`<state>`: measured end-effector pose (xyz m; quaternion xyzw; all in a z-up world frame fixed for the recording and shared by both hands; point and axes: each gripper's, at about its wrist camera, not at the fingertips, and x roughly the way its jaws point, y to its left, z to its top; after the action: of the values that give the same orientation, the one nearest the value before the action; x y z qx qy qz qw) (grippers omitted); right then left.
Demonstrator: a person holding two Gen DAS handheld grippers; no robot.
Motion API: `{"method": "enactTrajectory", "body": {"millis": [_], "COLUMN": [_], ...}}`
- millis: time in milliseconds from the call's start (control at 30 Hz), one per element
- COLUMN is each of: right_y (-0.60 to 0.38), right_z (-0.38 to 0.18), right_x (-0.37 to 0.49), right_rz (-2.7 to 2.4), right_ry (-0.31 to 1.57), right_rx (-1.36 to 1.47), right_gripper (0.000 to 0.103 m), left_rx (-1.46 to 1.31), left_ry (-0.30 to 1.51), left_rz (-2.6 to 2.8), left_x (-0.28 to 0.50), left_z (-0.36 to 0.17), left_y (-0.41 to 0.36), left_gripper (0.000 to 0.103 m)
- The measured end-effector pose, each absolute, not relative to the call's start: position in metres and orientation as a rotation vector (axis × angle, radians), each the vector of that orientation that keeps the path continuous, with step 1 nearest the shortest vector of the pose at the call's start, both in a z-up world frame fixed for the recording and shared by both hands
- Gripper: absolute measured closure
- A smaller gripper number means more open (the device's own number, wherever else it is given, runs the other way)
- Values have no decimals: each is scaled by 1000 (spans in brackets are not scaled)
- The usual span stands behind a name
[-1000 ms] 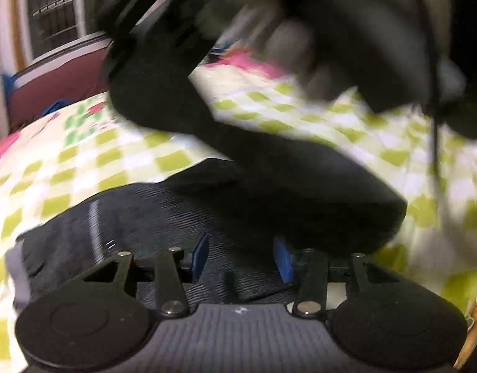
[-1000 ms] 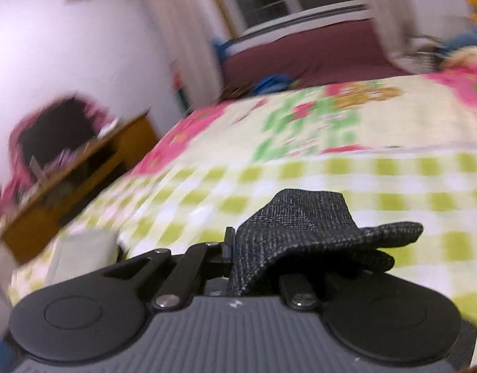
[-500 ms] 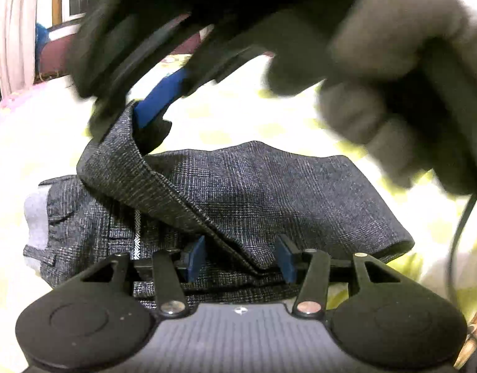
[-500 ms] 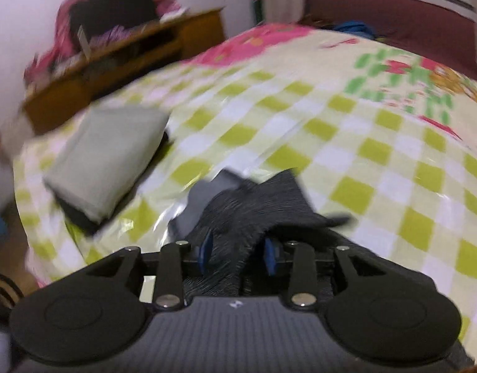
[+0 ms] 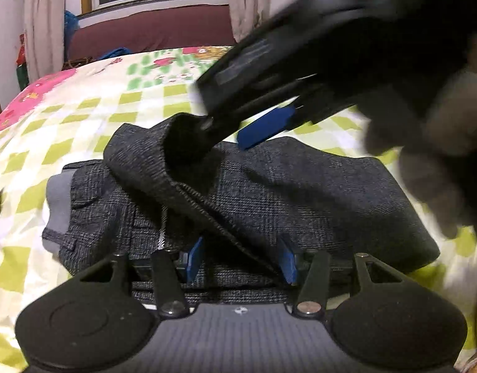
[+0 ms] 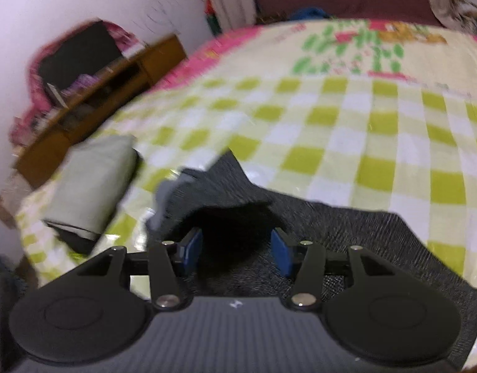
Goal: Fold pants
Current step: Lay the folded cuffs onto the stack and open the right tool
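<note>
Dark grey checked pants (image 5: pixel 300 192) lie folded over on the green-checked bedsheet (image 5: pixel 83 118); they also show in the right wrist view (image 6: pixel 347 236). My left gripper (image 5: pixel 241 258) is open, low over the pants' near edge, with the folded hem running between its blue pads. My right gripper (image 6: pixel 235 251) is open, just above the raised fold corner (image 6: pixel 226 183). In the left wrist view the right gripper (image 5: pixel 238 130) comes in from the upper right, one finger in the fold, held by a gloved hand (image 5: pixel 431 143).
A folded pale grey garment (image 6: pixel 89 183) lies at the bed's left edge. A wooden shelf unit (image 6: pixel 98 93) stands beside the bed. A maroon headboard (image 5: pixel 151 28) and window are at the far end. The sheet extends right and far.
My right gripper carried the pant leg end over onto the waist part, lowered it and opened, letting the cloth go. My left gripper stayed open over the near edge.
</note>
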<state>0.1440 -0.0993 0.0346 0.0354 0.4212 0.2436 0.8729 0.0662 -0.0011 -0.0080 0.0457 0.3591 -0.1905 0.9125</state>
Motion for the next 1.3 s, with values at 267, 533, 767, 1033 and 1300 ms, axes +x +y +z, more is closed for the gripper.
{"method": "enactTrajectory", "body": {"millis": [267, 533, 767, 1033, 1300], "right_y": [-12, -65, -247, -316, -353], "right_z": [43, 68, 54, -15, -57], "right_x": [165, 150, 97, 70, 59], "right_rz": [593, 475, 70, 160, 288], "right_ry": [853, 771, 824, 928, 943], "right_rx": [-60, -72, 136, 514, 854], "right_gripper": [54, 52, 46, 45, 43], "left_rx": [-30, -105, -64, 47, 104], "left_ry": [771, 784, 768, 731, 694], "left_rz": [-346, -316, -311, -274, -305], "left_x": [72, 72, 69, 68, 59], "left_z": [-10, -11, -8, -11, 3], "left_y": [27, 40, 29, 6, -8], "left_gripper": [35, 35, 35, 35, 35]}}
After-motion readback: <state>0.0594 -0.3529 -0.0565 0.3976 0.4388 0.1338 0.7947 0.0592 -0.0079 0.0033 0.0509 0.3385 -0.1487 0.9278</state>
